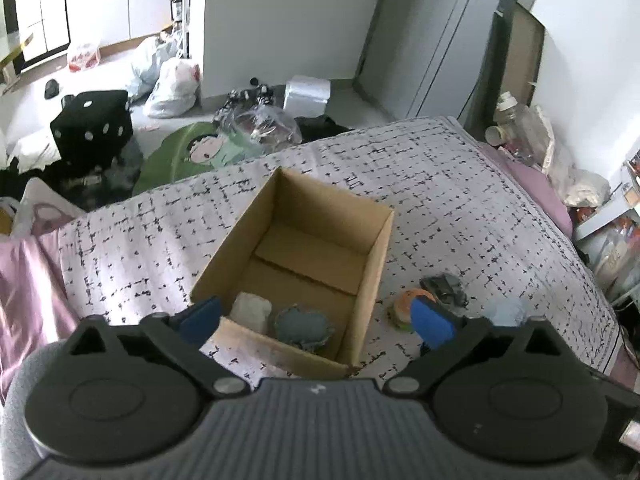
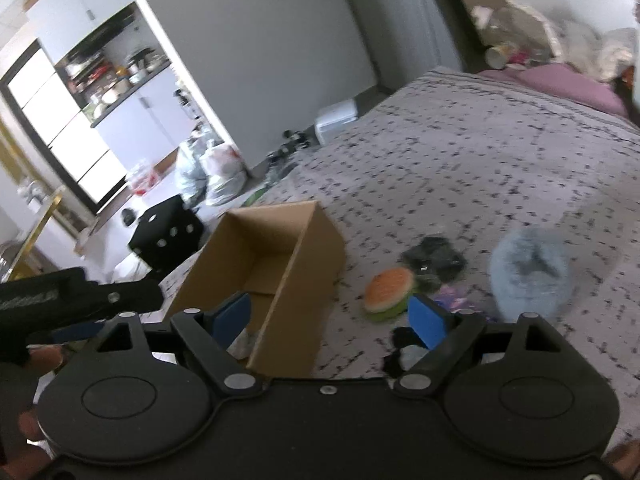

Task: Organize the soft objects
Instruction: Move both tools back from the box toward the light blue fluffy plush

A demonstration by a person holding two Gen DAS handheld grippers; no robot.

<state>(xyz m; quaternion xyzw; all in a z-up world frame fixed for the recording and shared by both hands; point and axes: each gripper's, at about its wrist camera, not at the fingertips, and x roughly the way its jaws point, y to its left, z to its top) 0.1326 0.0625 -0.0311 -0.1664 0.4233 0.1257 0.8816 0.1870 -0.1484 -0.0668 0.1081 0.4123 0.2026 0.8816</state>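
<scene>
An open cardboard box (image 1: 372,248) stands on the patterned bed cover (image 1: 460,184). Inside lie a white soft item (image 1: 251,310) and a grey-blue soft item (image 1: 301,324). My left gripper (image 1: 316,322) is open and empty above the box's near edge. In the right wrist view the box (image 2: 304,256) is at centre left. Right of it lie a burger plush (image 2: 389,288), a dark soft item (image 2: 434,262), a fluffy light-blue plush (image 2: 530,280) and a small black-and-white item (image 2: 404,354). My right gripper (image 2: 330,318) is open and empty, near the box's right wall.
The left gripper's body (image 2: 60,296) shows at the right wrist view's left edge. Beyond the bed's far edge the floor holds a black dice cushion (image 1: 94,128), plastic bags (image 1: 172,84) and a green plush (image 1: 192,152). Clutter (image 1: 524,128) stands at the bed's right side.
</scene>
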